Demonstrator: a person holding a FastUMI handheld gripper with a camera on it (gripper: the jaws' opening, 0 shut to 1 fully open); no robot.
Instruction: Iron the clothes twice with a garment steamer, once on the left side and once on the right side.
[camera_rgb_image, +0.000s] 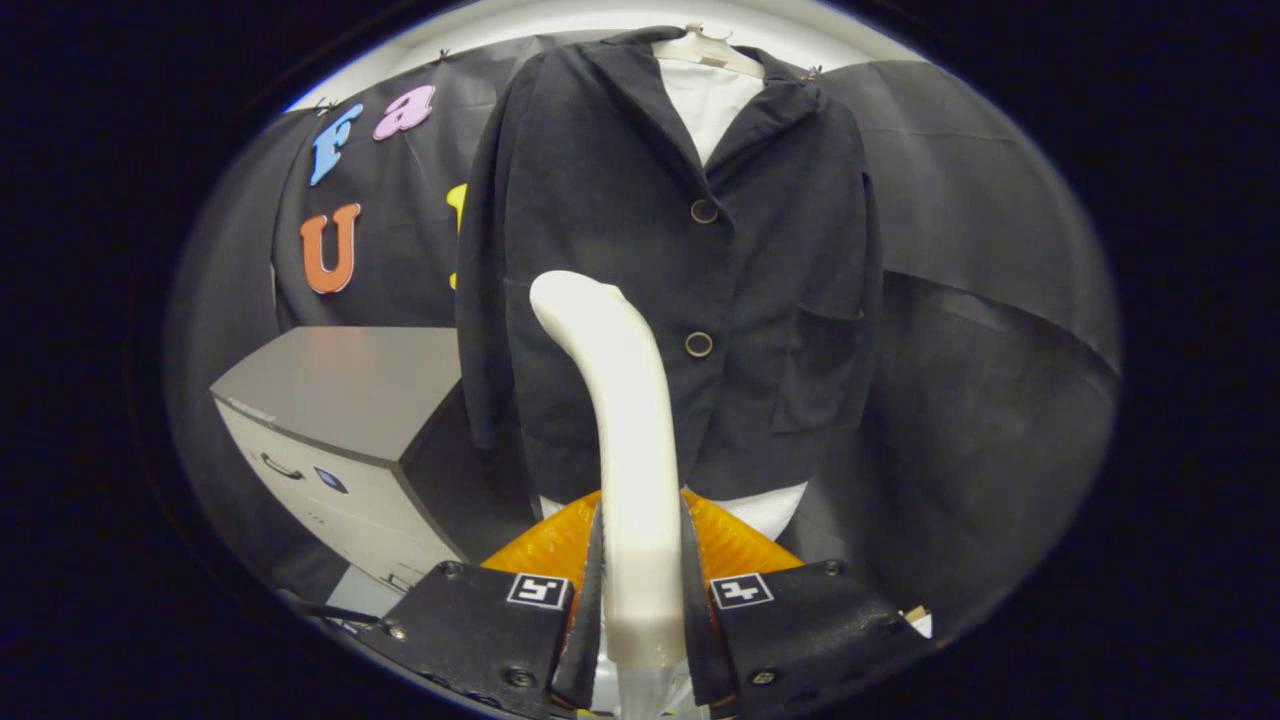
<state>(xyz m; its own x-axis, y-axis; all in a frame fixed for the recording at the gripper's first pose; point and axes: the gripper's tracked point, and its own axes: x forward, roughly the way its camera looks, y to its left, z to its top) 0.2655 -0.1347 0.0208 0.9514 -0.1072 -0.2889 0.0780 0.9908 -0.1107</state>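
A dark jacket (600, 200) with two round buttons hangs on a white hanger (712, 48) over a white shirt (708, 105), straight ahead of me. My gripper (640, 590) is shut on the handle of a white garment steamer (620, 400). The steamer rises upright between the fingers, and its curved head leans toward the jacket's left front panel, level with the lower button. I cannot tell whether the head touches the cloth. The shirt's white hem peeks out below the jacket.
A grey cabinet (340, 400) with a drawer handle stands to the left of the jacket, lower down. Black cloth walls hang behind and to the right. A white strip runs above the hanger.
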